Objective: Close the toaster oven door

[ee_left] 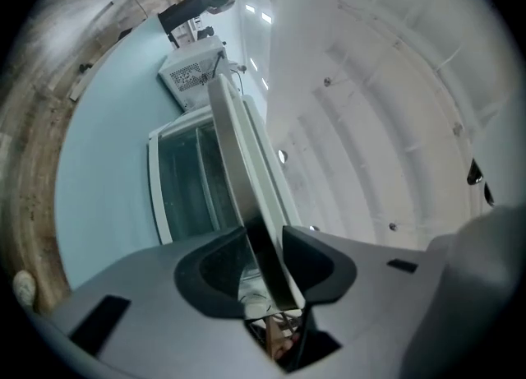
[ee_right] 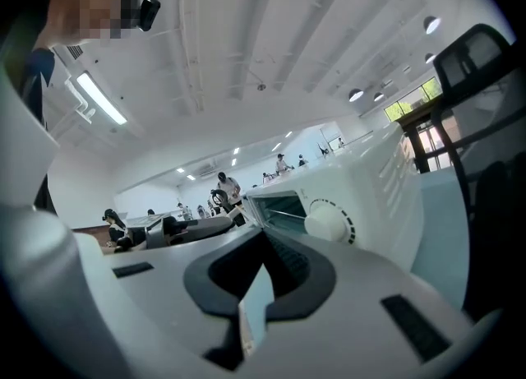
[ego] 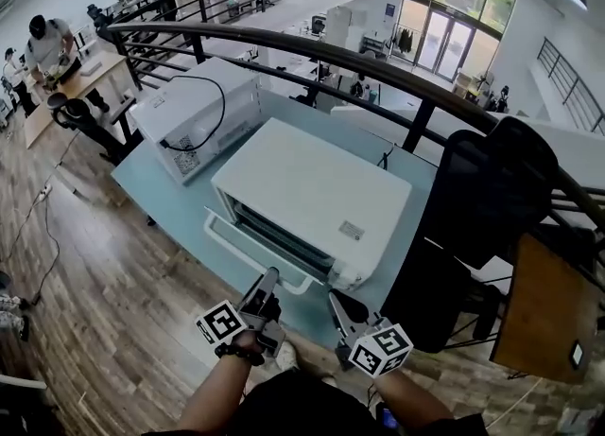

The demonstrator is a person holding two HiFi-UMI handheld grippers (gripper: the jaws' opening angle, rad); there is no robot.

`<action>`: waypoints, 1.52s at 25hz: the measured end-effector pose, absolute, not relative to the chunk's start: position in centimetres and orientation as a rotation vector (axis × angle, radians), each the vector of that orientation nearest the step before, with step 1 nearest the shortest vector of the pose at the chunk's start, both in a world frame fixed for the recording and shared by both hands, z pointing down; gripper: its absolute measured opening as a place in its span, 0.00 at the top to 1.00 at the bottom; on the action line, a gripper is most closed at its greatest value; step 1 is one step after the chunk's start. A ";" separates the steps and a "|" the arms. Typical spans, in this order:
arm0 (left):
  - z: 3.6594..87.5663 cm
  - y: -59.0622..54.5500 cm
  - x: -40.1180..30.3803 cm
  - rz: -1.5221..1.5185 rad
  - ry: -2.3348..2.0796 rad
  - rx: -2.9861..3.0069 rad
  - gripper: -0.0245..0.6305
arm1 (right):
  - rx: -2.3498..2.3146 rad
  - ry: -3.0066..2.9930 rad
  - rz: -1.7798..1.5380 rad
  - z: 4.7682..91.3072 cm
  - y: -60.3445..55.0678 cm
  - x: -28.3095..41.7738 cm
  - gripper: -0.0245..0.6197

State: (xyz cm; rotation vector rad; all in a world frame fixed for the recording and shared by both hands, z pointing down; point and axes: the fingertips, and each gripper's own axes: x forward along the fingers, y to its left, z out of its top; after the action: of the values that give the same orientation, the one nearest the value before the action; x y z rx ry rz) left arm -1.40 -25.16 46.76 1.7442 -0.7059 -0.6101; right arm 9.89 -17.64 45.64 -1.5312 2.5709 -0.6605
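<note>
A white toaster oven (ego: 312, 188) stands on the pale blue table (ego: 175, 207). Its glass door (ego: 248, 240) hangs open toward me, almost flat. My left gripper (ego: 268, 285) reaches the door's front edge. In the left gripper view the door handle (ee_left: 238, 164) runs straight between the jaws, and both pads (ee_left: 308, 258) touch it: the left gripper (ee_left: 267, 266) is shut on the handle. The right gripper (ego: 338, 304) hovers just right of the door, shut and empty. From the right gripper (ee_right: 263, 242) I see the oven's side (ee_right: 386, 180) and a round knob (ee_right: 329, 223).
A second white appliance (ego: 194, 113) with a black cable sits behind the oven on the left. A black railing (ego: 378, 65) curves behind the table. A black office chair (ego: 482, 207) and a wooden desk (ego: 548, 321) stand at the right. People work at a far desk (ego: 52, 46).
</note>
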 end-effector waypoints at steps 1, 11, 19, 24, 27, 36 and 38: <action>46.5 -25.5 -1.1 -0.615 -0.703 1.745 0.75 | -1.536 2.561 -0.652 45.3 -17.6 10.3 0.97; 45.6 -28.0 0.9 -0.595 -0.681 1.779 0.75 | -1.568 2.494 -0.547 42.6 -17.4 12.6 0.97; 44.6 -28.7 2.1 -0.625 -0.617 1.771 0.75 | -1.621 2.455 -0.518 42.3 -17.5 14.0 0.97; 44.6 -28.9 2.3 -0.631 -0.600 1.769 0.75 | -1.649 2.425 -0.526 42.6 -17.6 14.4 0.97; 44.5 -29.0 2.3 -0.635 -0.596 1.766 0.75 | -1.657 2.420 -0.520 42.4 -17.5 14.4 0.97; 46.4 -28.4 -0.4 -0.367 -0.879 1.981 0.62 | -1.680 2.400 -0.496 41.7 -16.1 15.8 0.97; 46.0 -27.6 -0.7 -0.385 -0.881 1.980 0.60 | -1.675 2.407 -0.488 41.3 -15.4 16.1 0.97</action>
State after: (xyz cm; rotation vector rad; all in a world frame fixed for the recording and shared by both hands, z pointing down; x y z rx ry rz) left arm -0.65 -27.61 46.05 1.9797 -0.8814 -0.3850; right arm 16.05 -15.38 41.32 -1.6748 2.4070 -0.4876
